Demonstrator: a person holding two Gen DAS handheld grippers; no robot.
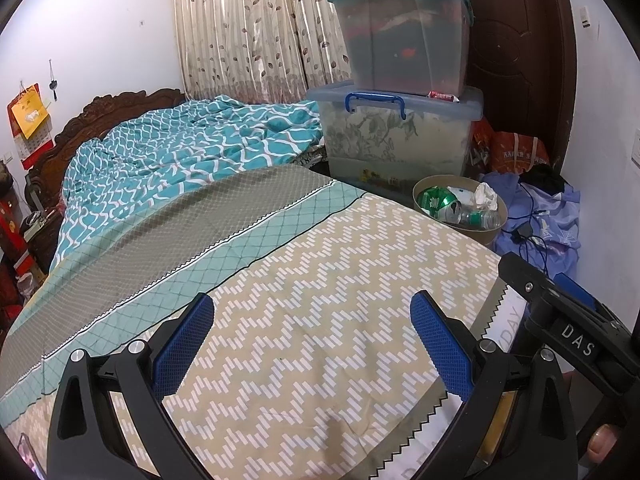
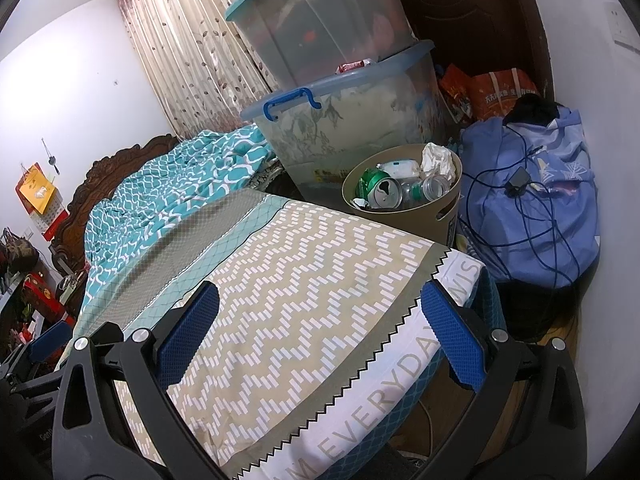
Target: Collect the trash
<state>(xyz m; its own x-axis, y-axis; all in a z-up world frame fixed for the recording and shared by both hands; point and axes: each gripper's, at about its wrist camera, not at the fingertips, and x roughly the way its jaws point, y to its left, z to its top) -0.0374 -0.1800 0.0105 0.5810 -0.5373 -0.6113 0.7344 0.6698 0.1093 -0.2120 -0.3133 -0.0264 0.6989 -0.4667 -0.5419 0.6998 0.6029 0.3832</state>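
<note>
You held both grippers over the foot of the bed (image 1: 304, 280), each with its two blue-padded fingers spread wide apart and nothing between them. Your left gripper (image 1: 312, 340) hovered above the beige zigzag sheet (image 1: 320, 320), and your right gripper (image 2: 320, 328) sat nearer the bed's corner, above the same sheet's sawtooth border. In the left wrist view the right gripper's black body showed at the lower right edge, just beside the left one.

The trash sat in one tan round bin (image 2: 444, 216) on the floor past the bed's corner, just beside the mattress. Inside it you could count one green can (image 2: 380, 190) with its opened top facing up, one clear plastic bottle (image 2: 430, 188) lying on its side, one crumpled white paper wad (image 2: 438, 158) against the far rim, and one white wrapper with blue print (image 2: 400, 168) behind the can. Smaller scraps near the front rim were too jumbled to count.

Behind the bin stood three stacked clear storage boxes: the bottom one with a blue lid and handle (image 1: 376, 102), a teal-lidded one (image 1: 404, 36) on it, and a third cut off by the top edge. One lilac bundle of cloth (image 2: 532, 200) with dark cables lying over it rested right of the bin. One teal patterned quilt (image 1: 192, 152) lay rumpled at the bed's head end.
</note>
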